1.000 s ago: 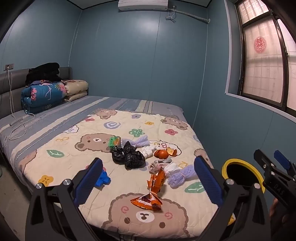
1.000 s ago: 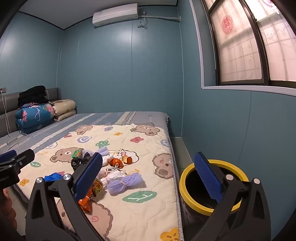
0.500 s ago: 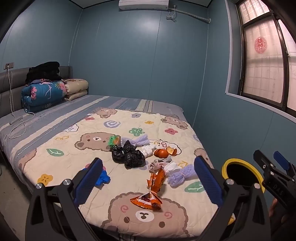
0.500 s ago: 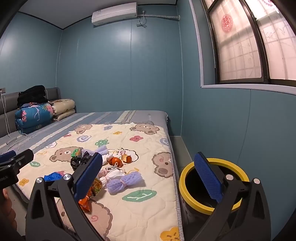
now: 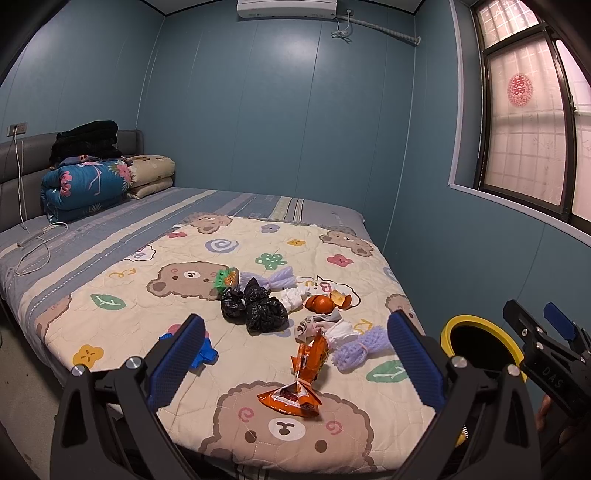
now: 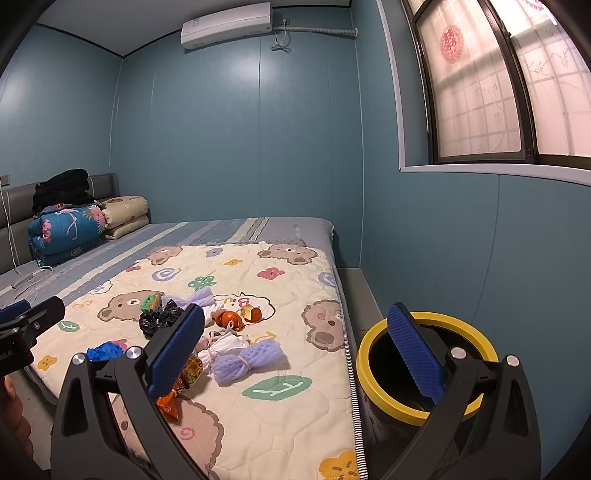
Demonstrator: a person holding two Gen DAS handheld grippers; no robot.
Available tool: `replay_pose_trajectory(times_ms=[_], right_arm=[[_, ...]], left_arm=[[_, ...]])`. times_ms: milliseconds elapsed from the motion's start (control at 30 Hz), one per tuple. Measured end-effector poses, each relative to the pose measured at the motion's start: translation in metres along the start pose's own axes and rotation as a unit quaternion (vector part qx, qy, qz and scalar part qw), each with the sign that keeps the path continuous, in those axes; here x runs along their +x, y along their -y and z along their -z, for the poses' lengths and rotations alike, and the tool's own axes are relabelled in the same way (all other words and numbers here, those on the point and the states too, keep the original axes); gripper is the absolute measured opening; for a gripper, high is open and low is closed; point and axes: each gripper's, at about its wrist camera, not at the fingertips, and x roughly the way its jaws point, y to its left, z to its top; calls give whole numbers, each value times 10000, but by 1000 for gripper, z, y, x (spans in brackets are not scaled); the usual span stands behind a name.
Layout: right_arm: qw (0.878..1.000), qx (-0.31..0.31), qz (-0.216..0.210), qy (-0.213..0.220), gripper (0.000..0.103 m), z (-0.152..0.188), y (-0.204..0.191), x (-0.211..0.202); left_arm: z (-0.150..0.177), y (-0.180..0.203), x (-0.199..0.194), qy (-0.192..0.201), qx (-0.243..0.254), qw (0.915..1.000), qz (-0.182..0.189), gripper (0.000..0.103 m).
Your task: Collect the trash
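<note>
Both sets of jaws are spread wide with nothing between them. The left gripper (image 5: 295, 363) hangs just off the foot of the bed (image 5: 122, 225), with its blue ribbed pads framing the trash pile on the cream bear-print quilt (image 5: 229, 417). The right gripper (image 6: 295, 354) sits further right, its left pad over the quilt and its right pad over the black bin with the yellow rim (image 6: 373, 384), which stands on the floor right beside the bed's corner. Closest to the left jaws are 2 crumpled orange snack wrappers (image 5: 301, 380), one lying flat on the bear's head and one standing up just behind it. Right next to those is a purple foam fruit net (image 5: 360, 350) and some crumpled white tissue (image 5: 341, 330). Further back there are 2 scrunched black plastic bags (image 5: 255, 308), an orange with its peel (image 5: 325, 303), a second purple net (image 5: 280, 277) and a small green wrapper (image 5: 225, 278). A blue crumpled bit (image 5: 205, 352) sits by the left pad. Way back by the grey headboard there's a folded blue floral duvet (image 5: 85, 184) with black clothes on top, and a white AC unit (image 5: 286, 7) up on the teal wall.
</note>
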Motion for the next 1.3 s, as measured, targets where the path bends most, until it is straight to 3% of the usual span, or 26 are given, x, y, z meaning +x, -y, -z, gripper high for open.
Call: replay_pose_trajectory(times_ms=[1300], right_arm=[[10000,31,-16,-80,95,4,-1,3]], left_arm=[[5,3,1,-14,-30,10000,6,96]])
